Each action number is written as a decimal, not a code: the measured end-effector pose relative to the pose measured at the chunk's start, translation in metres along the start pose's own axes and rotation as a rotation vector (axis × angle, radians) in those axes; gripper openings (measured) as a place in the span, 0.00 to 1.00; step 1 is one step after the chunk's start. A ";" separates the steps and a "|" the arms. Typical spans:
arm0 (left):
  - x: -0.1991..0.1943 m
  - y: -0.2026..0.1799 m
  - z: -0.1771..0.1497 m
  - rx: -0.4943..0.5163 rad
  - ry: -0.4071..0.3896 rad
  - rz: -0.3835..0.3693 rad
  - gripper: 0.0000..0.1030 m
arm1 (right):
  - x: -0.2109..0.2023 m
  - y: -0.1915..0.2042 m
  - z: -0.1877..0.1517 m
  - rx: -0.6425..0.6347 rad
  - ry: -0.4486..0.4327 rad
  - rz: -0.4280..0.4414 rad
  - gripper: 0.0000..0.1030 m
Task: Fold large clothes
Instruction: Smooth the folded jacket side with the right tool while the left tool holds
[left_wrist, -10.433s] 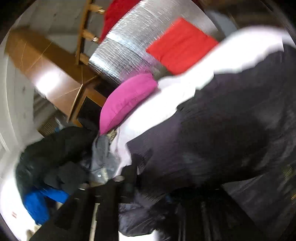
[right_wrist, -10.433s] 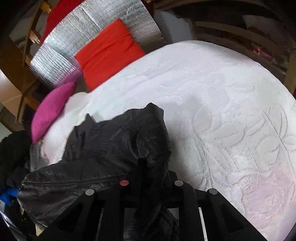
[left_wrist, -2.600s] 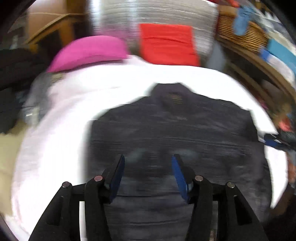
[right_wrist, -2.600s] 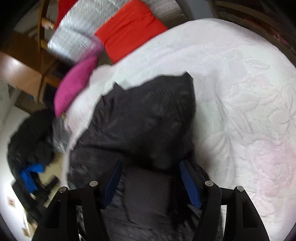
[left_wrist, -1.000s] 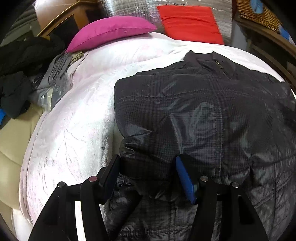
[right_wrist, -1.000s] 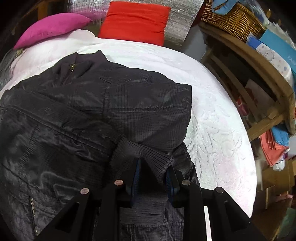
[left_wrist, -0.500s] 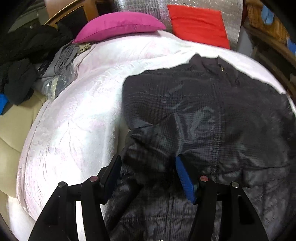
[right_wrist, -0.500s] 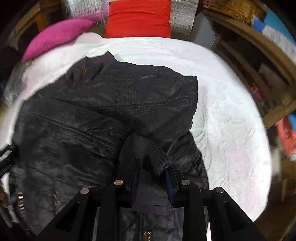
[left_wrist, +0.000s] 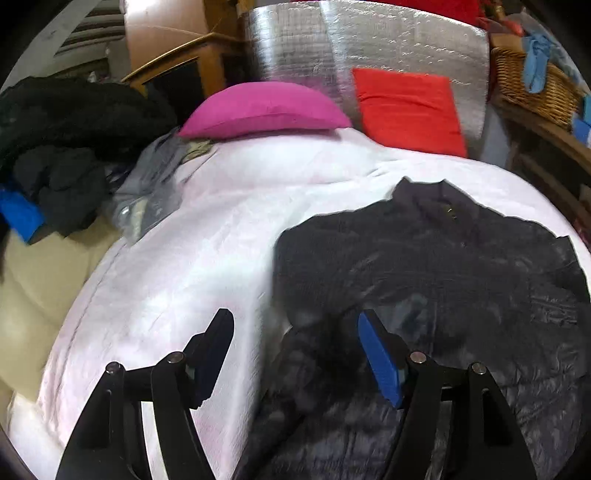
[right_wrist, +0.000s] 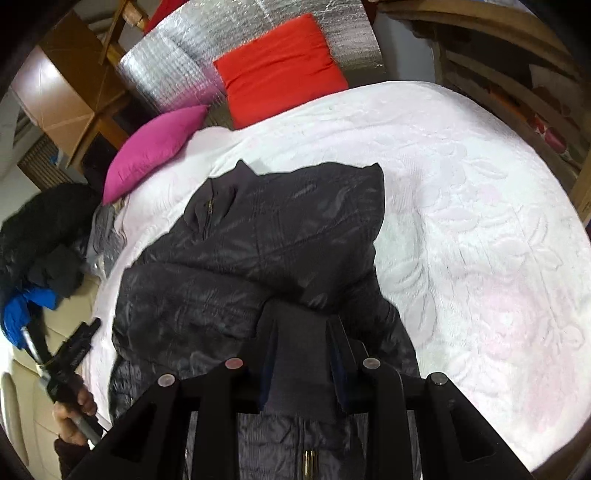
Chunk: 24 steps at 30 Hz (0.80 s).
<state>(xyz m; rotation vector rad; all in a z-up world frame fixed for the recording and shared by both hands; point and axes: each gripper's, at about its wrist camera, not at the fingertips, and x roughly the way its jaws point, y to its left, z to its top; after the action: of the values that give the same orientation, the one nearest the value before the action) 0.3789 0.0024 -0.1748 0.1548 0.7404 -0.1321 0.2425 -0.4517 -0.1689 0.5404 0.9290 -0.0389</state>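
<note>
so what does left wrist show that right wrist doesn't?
Left wrist only: its own tongs, which have just been opening, with nothing clamped between them, above the jacket's edge; a wicker basket at upper right.

Right wrist only: its tongs shut on the jacket's ribbed cuff; the person's hand holding the other tool at lower left.

Both: dark jacket on the white bedspread, pink pillow, red pillow, dark clothes pile.

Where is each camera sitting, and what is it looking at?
Left wrist: rides the left tool, looking down across the white bed at the dark jacket; its open fingers show.
Right wrist: rides the right tool, clamped on the jacket's ribbed cuff; the person's left hand shows.
Both share jacket, pink pillow, red cushion.
</note>
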 end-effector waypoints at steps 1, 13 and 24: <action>0.004 0.000 -0.001 0.004 -0.001 0.011 0.69 | 0.006 -0.005 0.004 0.018 -0.003 0.009 0.29; 0.050 -0.006 -0.011 0.005 0.102 -0.004 0.69 | 0.052 -0.009 -0.002 -0.050 0.082 0.082 0.33; 0.046 -0.008 -0.014 -0.003 0.094 -0.018 0.69 | 0.072 0.021 -0.027 -0.220 0.118 -0.068 0.30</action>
<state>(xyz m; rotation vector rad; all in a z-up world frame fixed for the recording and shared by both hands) 0.4013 -0.0060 -0.2169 0.1527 0.8353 -0.1412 0.2718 -0.4071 -0.2280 0.3097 1.0524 0.0344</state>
